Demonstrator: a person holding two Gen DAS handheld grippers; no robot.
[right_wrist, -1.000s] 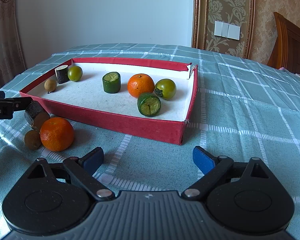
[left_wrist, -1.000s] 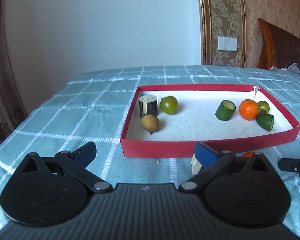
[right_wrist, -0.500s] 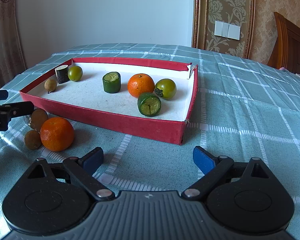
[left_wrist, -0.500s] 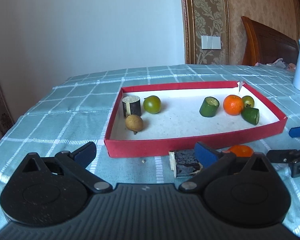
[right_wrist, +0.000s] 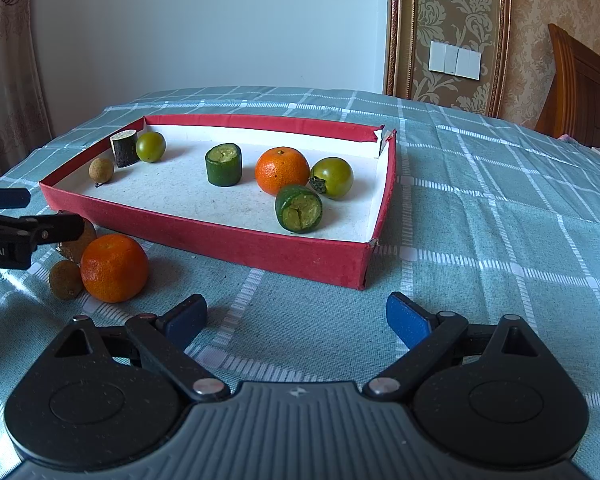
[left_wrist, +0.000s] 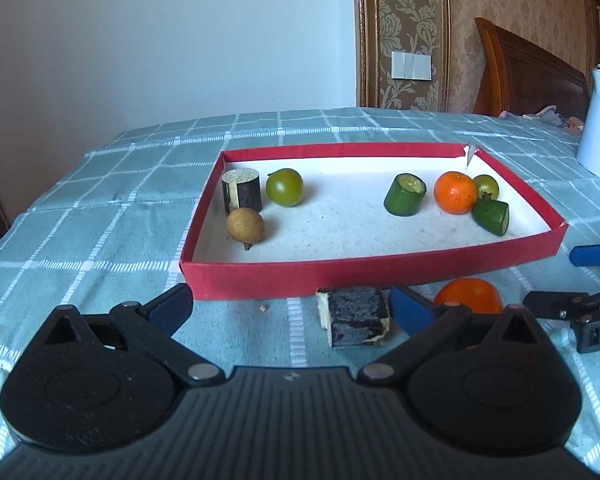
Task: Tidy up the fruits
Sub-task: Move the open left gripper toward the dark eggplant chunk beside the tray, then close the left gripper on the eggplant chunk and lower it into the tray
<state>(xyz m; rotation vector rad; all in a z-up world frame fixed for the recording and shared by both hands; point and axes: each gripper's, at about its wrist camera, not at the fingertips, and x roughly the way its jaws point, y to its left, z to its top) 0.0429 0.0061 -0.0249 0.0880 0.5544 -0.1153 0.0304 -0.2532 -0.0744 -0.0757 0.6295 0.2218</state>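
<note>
Both tongs are wide open: the left gripper [left_wrist: 290, 306] by the dark chunk [left_wrist: 354, 322], the right gripper [right_wrist: 296, 318] near the red tray's [right_wrist: 236, 240] front edge.

Each hand-held tool has a black, speckled plastic body with a ribbed grey centre panel bearing a small pale emblem. Two round housings with triangular cut-outs flank it, and silver rivets pin the black linkage arms. The left tongs [left_wrist: 288, 306] and right tongs [right_wrist: 296, 320] end in blue rubber pads [right_wrist: 406, 322]. White lettering marks one tool's side.
</note>
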